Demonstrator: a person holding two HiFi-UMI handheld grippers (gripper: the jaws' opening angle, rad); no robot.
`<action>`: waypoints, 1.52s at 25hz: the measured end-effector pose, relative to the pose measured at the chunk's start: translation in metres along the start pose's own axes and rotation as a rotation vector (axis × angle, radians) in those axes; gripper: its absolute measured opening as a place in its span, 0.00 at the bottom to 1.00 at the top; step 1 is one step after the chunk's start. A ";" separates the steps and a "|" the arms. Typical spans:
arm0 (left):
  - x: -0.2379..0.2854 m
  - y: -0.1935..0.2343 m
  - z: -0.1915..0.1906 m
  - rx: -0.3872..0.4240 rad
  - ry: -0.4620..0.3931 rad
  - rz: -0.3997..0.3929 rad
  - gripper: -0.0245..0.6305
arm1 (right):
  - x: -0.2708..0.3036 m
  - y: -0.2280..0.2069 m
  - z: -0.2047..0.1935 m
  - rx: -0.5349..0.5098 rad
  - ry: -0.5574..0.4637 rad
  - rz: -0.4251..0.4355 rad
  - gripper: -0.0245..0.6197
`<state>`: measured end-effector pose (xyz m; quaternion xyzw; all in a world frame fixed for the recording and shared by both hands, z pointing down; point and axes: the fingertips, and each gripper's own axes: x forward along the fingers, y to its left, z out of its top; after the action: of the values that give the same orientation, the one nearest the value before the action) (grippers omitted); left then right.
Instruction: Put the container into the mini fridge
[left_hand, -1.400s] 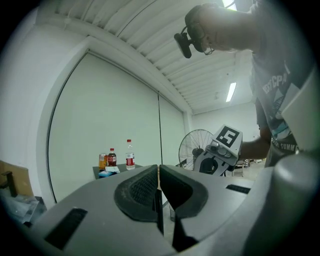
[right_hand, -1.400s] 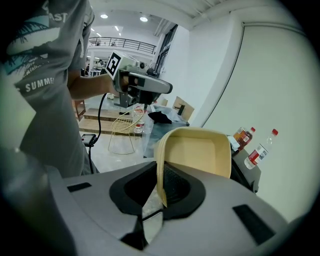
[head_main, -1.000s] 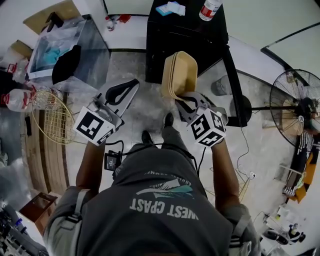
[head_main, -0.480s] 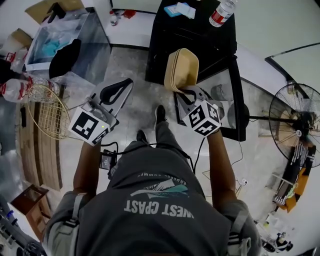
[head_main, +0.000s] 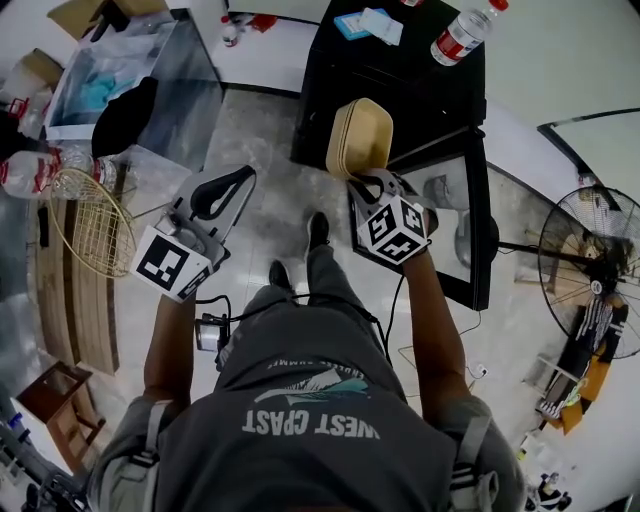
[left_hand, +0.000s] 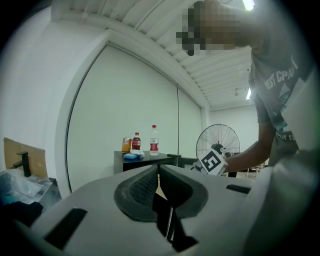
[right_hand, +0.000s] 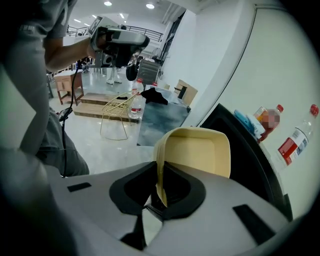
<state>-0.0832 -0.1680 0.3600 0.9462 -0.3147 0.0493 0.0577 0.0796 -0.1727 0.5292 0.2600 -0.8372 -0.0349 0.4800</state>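
We are in the carrying step, with the placing itself not yet begun. Our right gripper (head_main: 363, 183) is clamped on the thin rim of the beige plastic container (head_main: 360, 135); its own view shows the two pads pinching one side wall, with the tub standing on edge and its hollow turned sideways. The container hangs in the air at the front left corner of the black mini fridge (head_main: 400, 95), close to it but not inside. The glass-paned door (head_main: 455, 215) appears to stand swung open to our right, so we judge that no opening step is left. Our left gripper (head_main: 232, 182) hangs well off to the left, jaws together with nothing between them. Next we need to lower the container and bring it round to face the opening. We should tip it towards base-down, ease it past the door frame, and part the jaws only once it rests on something. No view shows the fridge's interior, so we cannot tell where a shelf lies.
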 end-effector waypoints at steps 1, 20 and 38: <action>0.001 0.002 -0.002 0.000 0.002 0.003 0.08 | 0.006 -0.002 -0.002 -0.001 0.003 0.002 0.12; 0.015 0.038 -0.039 -0.032 0.040 0.049 0.08 | 0.118 -0.042 -0.056 -0.021 0.094 -0.013 0.12; 0.027 0.060 -0.069 -0.077 0.070 0.074 0.08 | 0.201 -0.071 -0.090 -0.046 0.164 -0.035 0.12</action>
<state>-0.1020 -0.2223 0.4364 0.9286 -0.3490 0.0724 0.1033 0.1012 -0.3112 0.7133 0.2655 -0.7893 -0.0414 0.5521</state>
